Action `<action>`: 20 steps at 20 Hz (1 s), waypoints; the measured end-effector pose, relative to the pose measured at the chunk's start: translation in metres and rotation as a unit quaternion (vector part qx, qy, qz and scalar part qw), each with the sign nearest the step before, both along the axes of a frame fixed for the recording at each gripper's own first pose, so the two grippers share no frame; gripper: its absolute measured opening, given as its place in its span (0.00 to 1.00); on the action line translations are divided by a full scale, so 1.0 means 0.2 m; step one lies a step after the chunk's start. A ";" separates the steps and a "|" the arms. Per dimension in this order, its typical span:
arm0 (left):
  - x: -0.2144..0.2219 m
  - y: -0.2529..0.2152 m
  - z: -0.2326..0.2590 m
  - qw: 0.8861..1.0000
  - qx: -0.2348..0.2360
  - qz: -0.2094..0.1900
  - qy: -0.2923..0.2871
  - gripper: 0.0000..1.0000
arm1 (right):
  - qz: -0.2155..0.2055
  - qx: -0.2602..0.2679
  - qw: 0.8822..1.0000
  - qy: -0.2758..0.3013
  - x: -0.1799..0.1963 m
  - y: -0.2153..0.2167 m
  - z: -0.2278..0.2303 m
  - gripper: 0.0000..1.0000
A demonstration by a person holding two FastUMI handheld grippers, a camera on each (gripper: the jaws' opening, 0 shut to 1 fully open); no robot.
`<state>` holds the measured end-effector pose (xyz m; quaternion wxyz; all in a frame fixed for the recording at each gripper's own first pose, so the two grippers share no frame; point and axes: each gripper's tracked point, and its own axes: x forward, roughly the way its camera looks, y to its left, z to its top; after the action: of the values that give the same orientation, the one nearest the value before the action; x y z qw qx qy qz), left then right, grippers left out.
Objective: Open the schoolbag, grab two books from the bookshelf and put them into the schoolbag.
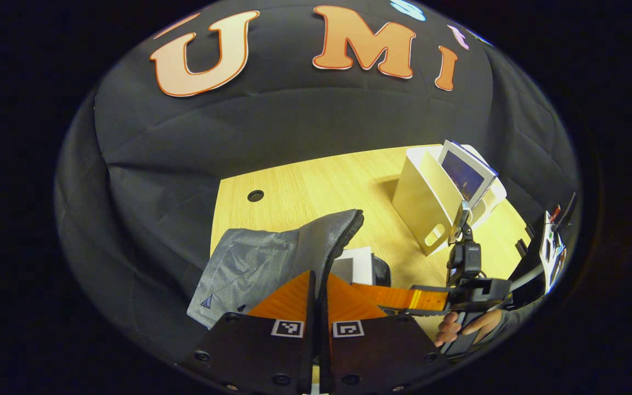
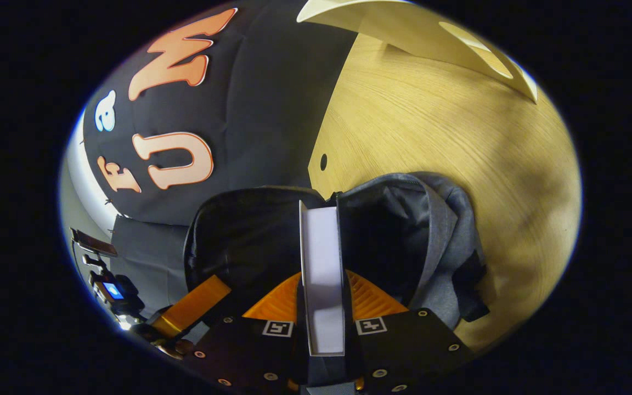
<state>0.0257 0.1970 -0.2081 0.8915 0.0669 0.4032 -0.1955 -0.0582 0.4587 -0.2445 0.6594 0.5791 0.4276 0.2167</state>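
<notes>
Right gripper view: right tongs (image 2: 321,307) clamped on slim white-paged book (image 2: 322,263) above soft grey schoolbag (image 2: 436,230); left tongs (image 1: 319,296) pinching its rim.

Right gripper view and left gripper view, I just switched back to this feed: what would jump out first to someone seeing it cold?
In the right gripper view, the right gripper is shut on a white-edged book, pointing it into the dark mouth of the grey schoolbag. In the left gripper view, the left gripper pinches the schoolbag's raised flap, holding it open. Behind on the wooden table, the cream bookshelf holds another book.
</notes>
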 end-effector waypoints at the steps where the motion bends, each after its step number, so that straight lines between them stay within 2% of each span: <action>1: 0.01 -0.03 0.01 1.000 0.001 -0.006 -0.002 0.05 | 0.002 -0.006 1.000 -0.004 0.00 0.02 -0.02 0.27; 2: 0.01 -0.04 0.02 1.000 0.003 -0.009 -0.003 0.05 | 0.004 -0.013 1.000 -0.007 0.00 0.04 -0.04 0.16; 3: 0.00 -0.04 0.01 1.000 0.006 -0.010 -0.002 0.05 | 0.003 -0.017 1.000 -0.006 0.02 0.04 -0.05 0.27; 5: 0.00 -0.01 0.01 1.000 0.008 -0.004 -0.002 0.05 | 0.022 -0.050 0.998 0.010 0.01 0.06 -0.11 0.29; 7: 0.01 0.03 -0.01 1.000 0.010 0.003 0.002 0.05 | 0.056 -0.099 0.993 0.035 -0.02 0.01 -0.19 0.38; 8: 0.01 0.04 -0.02 1.000 0.011 0.003 0.001 0.05 | 0.064 -0.106 0.991 0.042 -0.06 0.00 -0.19 0.70; 10: 0.02 0.04 -0.02 1.000 0.015 0.000 -0.001 0.05 | 0.081 -0.122 0.988 0.048 -0.10 -0.07 -0.16 0.72; 11: 0.03 0.04 -0.02 1.000 0.018 -0.002 -0.001 0.02 | 0.090 -0.138 0.985 0.052 -0.12 -0.12 -0.16 0.93; 12: 0.02 0.03 -0.03 1.000 0.019 -0.002 0.000 0.05 | 0.094 -0.152 0.983 0.048 -0.13 -0.20 -0.13 0.97; 17: 0.03 0.02 -0.07 1.000 0.015 0.005 0.008 0.05 | 0.112 -0.218 0.969 0.016 -0.13 -0.49 0.01 0.98; 20: 0.03 0.01 -0.09 1.000 0.018 0.011 0.011 0.02 | 0.118 -0.275 0.954 -0.004 -0.10 -0.69 0.06 0.98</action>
<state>0.0323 0.1987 -0.2271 0.8877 0.0763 0.4172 -0.1793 -0.0781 0.3204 -0.2330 0.7645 0.3200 0.5332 0.1696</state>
